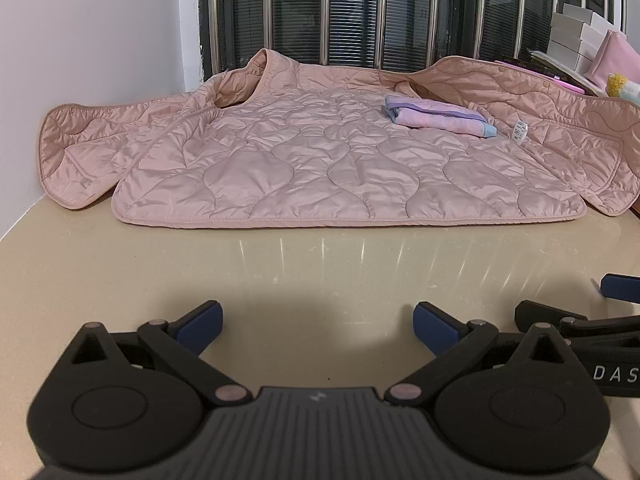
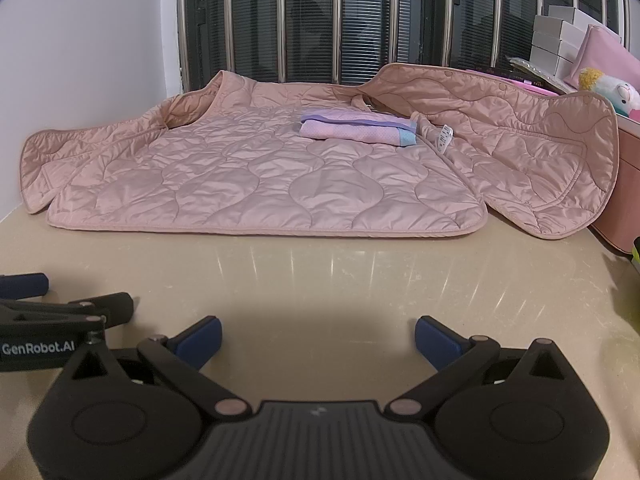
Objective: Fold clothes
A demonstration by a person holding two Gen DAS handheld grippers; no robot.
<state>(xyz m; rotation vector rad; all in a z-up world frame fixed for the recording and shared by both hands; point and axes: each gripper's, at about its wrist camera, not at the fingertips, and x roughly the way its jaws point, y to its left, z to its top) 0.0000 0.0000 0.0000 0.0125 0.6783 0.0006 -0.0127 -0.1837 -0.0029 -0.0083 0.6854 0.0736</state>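
- Two grippers are seen side by side above the near, bare part of the table (image 1: 304,264): the left gripper (image 1: 318,326) and the right gripper (image 2: 318,334). Both are spread to their widest, and nothing is held between the blue pads of either.
- One pink quilted jacket (image 1: 320,160) is laid open and flat across the far half of the table, well apart from both grippers, with its lining turned up and its hem toward the cameras.
- Two front panels are counted on it: the left one is pushed up against the white wall (image 1: 80,40), and the right one is draped over the table's right edge against a pink box (image 2: 628,184).
- One small folded garment (image 1: 438,116), pink and lilac with a light blue end, is set on the jacket's lining, right of centre and near the collar.
- One white care label (image 1: 520,131) is seen standing just to the right of that folded piece.
- Behind the jacket, a dark window with upright metal bars (image 1: 380,12) is seen.
- At the far right, a stack of white boxes (image 2: 560,40), one pink cushion (image 2: 604,56) and one soft toy (image 2: 612,92) are crowded beside the jacket's right panel.
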